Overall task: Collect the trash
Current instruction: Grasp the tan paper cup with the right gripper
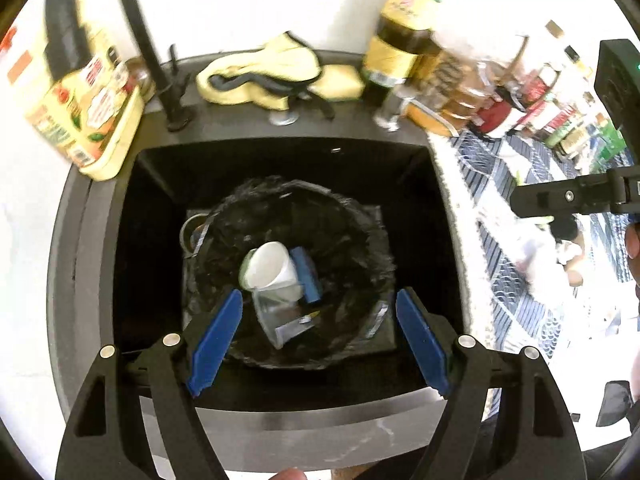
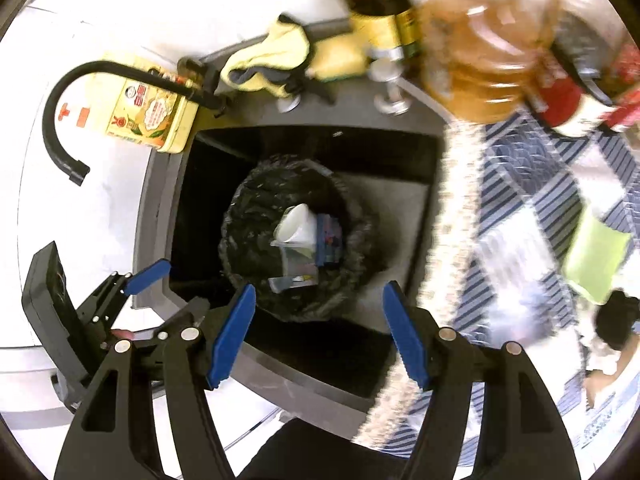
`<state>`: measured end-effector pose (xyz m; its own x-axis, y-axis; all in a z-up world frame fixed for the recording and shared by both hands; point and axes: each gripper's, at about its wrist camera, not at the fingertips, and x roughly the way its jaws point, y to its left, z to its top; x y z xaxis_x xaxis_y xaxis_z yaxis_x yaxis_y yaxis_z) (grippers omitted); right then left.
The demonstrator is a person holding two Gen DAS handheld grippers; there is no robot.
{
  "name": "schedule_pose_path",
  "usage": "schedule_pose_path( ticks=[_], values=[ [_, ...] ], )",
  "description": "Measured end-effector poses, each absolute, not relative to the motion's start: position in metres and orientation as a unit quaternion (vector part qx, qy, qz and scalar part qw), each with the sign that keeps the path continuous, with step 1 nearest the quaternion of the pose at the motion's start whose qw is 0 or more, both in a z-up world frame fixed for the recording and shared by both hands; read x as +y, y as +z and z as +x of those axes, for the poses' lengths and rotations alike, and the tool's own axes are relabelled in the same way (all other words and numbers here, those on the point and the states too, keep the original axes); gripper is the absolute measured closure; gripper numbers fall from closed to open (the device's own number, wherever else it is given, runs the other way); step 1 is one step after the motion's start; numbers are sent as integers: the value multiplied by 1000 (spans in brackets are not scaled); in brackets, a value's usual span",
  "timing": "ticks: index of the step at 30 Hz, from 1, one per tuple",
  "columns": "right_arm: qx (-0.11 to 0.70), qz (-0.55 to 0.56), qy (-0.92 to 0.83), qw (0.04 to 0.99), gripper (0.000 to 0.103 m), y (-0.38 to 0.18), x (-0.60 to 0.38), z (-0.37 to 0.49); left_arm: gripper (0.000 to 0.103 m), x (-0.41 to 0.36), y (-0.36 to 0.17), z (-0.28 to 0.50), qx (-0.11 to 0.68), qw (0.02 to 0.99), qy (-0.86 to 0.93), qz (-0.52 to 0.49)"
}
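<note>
Left gripper (image 1: 318, 340): jaws apart, nothing between the blue pads. Right gripper (image 2: 318, 336): jaws apart, likewise empty.

Trash lies in a bin lined with a black bag (image 1: 352, 248), which stands inside a dark square sink (image 1: 132, 240). In the left wrist view the bin sits at 12 o'clock from the jaws, directly beyond the pad tips. Contents: white paper cup (image 1: 270, 266) on its side, a blue flat piece (image 1: 306, 276) touching it at 3 o'clock, a clear plastic wrapper (image 1: 280, 320) at 6 o'clock of the cup.

Sink walls enclose the bin closely on all sides; open room is only from above. Black faucet (image 1: 140, 32) rises at 11 o'clock, yellow cloth (image 1: 264, 68) on the rear rim at 12 o'clock. Striped blue-white cloth (image 1: 500, 208) covers the desk at 3 o'clock, crowded with bottles at 2 o'clock.

Yellow dish-soap bottle (image 1: 84, 108) at 10 o'clock and dark bottle with yellow label (image 1: 404, 28) at 1 o'clock: print too blurred to read.
</note>
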<state>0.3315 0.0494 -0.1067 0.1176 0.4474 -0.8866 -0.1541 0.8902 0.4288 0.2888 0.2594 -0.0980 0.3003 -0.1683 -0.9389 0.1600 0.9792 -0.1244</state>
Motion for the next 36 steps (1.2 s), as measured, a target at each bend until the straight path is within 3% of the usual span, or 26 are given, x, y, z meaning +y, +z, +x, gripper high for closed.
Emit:
schedule_pose_path(
  ticks=[17,22,25,36],
  values=[
    [626,210,54,749,32,-125,-190,257,26,90,-82,281,570,793,-205,68],
    [618,253,21,744,32,-136,-228,233,25,51,-86,286,571,779,-238,108],
    [613,281,-1,739,29,-146,-247,221,18,35,-89,289,569,772,-253,127],
    [601,401,-56,689,29,-213,-299,191,18,-8,-111,297,583,741,-282,178]
  ],
)
